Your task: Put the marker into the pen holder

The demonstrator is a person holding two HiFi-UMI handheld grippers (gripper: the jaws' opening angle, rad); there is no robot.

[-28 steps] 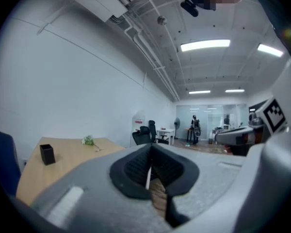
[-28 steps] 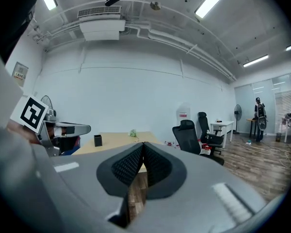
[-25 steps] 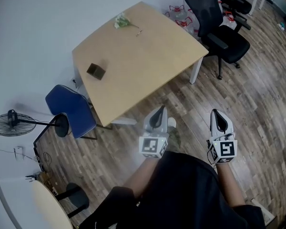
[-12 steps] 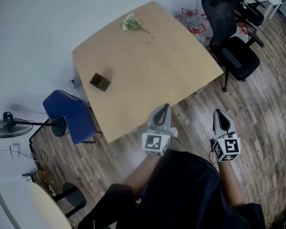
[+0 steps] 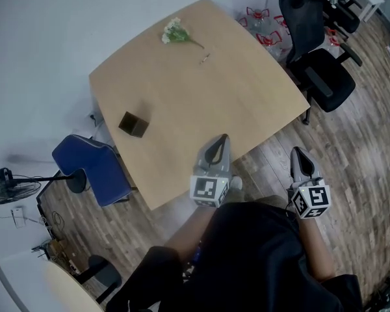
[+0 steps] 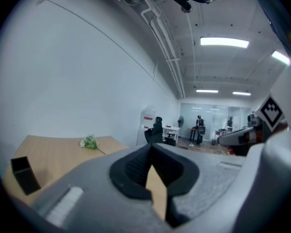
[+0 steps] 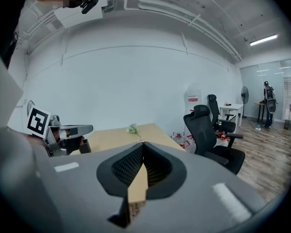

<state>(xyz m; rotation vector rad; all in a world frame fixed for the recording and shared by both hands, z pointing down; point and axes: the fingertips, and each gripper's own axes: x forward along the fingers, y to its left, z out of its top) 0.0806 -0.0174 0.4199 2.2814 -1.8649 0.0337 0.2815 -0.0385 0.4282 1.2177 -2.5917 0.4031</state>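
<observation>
The marker is a small pale stick lying on the far part of the wooden table, just right of a sprig of flowers. The pen holder is a dark open cube near the table's left side; it also shows in the left gripper view. My left gripper is shut and empty, its tips over the table's near edge. My right gripper is shut and empty too, hanging over the floor right of the table. Both sets of jaws meet at the tips.
A blue chair stands at the table's left corner. Black office chairs stand to the right, with water bottles behind them. A floor fan is at the far left. Wooden floor lies under my grippers.
The table has drawn nearer in the head view, and my left gripper's tips now reach over its near edge. Both grippers stay shut and empty.
</observation>
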